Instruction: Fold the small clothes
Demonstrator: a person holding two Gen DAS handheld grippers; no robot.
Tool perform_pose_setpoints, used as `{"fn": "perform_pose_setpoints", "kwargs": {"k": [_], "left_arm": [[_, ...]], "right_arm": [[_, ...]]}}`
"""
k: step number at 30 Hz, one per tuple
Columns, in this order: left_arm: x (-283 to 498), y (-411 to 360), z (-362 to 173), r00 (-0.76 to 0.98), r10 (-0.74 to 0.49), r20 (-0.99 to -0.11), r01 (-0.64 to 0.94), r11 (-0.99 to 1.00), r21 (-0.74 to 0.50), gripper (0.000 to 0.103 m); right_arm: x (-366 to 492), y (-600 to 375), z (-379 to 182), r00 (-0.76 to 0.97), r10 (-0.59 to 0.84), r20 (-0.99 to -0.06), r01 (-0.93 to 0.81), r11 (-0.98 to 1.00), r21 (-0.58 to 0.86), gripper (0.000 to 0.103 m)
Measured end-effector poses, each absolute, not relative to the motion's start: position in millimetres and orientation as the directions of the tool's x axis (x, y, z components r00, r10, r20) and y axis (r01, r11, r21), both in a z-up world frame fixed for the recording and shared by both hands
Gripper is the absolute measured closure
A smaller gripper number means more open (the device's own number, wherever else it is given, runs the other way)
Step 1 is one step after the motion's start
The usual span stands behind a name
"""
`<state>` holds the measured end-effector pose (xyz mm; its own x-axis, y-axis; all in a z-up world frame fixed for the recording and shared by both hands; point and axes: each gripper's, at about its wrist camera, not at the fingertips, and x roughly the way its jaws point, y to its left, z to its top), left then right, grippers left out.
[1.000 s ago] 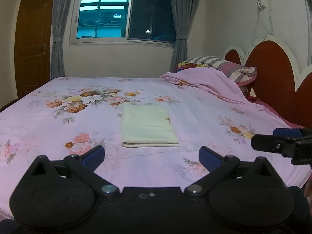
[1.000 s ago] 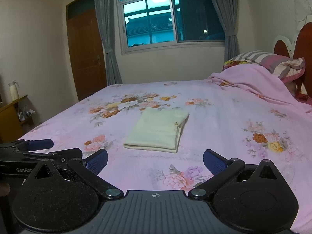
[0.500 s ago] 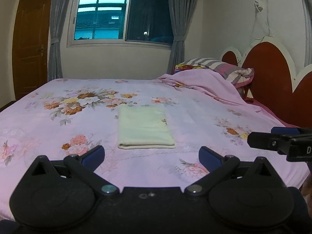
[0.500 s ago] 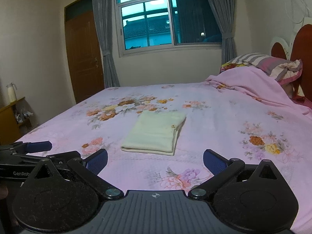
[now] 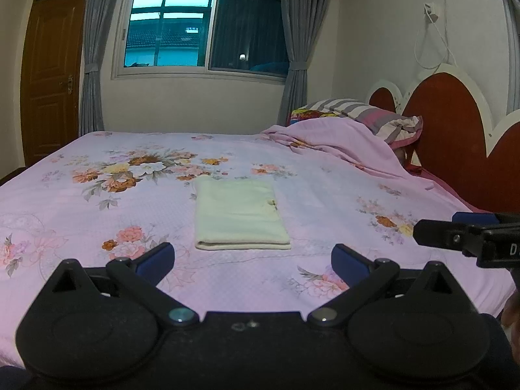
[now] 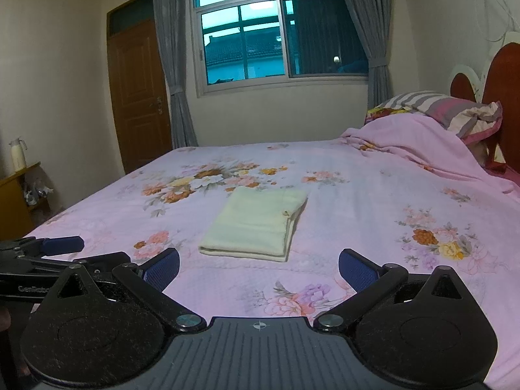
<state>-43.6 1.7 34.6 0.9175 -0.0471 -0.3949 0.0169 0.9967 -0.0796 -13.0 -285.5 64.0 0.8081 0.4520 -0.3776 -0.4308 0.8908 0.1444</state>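
Note:
A pale yellow garment (image 5: 239, 216) lies folded into a neat rectangle on the pink floral bedsheet (image 5: 97, 214); the right wrist view shows the same garment (image 6: 256, 224) with its layered edge on the right. My left gripper (image 5: 252, 260) hangs open just short of the garment's near edge, nothing between its blue pads. My right gripper (image 6: 258, 268) is also open and empty, a little back from the fold. Each gripper shows at the side of the other's view: the right gripper (image 5: 468, 234) and the left gripper (image 6: 42, 253).
A rumpled pink blanket (image 5: 341, 143) and a striped pillow (image 5: 360, 113) lie against the red headboard (image 5: 455, 136) on the right. Beyond the bed are a curtained window (image 5: 201, 29) and a brown door (image 5: 48, 74). A low yellow shelf (image 6: 16, 195) with a white flask stands at the left.
Both grippers have drawn back and tilted up slightly, so the folded garment sits a little lower and farther in both views. The garment has not moved.

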Motion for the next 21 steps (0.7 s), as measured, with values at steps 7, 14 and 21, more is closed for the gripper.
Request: {"fn": "perform_pose_setpoints", "kwargs": {"k": [7, 14, 21], "left_arm": [[-43.7, 1.5, 35.2, 0.918, -0.051, -0.393, 0.02, 0.996, -0.084, 0.0], [-45.2, 0.2, 35.9, 0.921, -0.05, -0.387, 0.019, 0.996, -0.086, 0.0], [-46.6, -4.9, 36.1, 0.921, -0.038, -0.388, 0.007, 0.997, -0.082, 0.0]], "right_arm": [[-14.2, -284.6, 65.1, 0.812, 0.449, -0.373, -0.429, 0.892, 0.14, 0.0], [-14.4, -286.6, 65.5, 0.813, 0.449, -0.371, -0.432, 0.892, 0.134, 0.0], [-14.9, -286.3, 65.1, 0.819, 0.441, -0.367, -0.431, 0.895, 0.115, 0.0]]}}
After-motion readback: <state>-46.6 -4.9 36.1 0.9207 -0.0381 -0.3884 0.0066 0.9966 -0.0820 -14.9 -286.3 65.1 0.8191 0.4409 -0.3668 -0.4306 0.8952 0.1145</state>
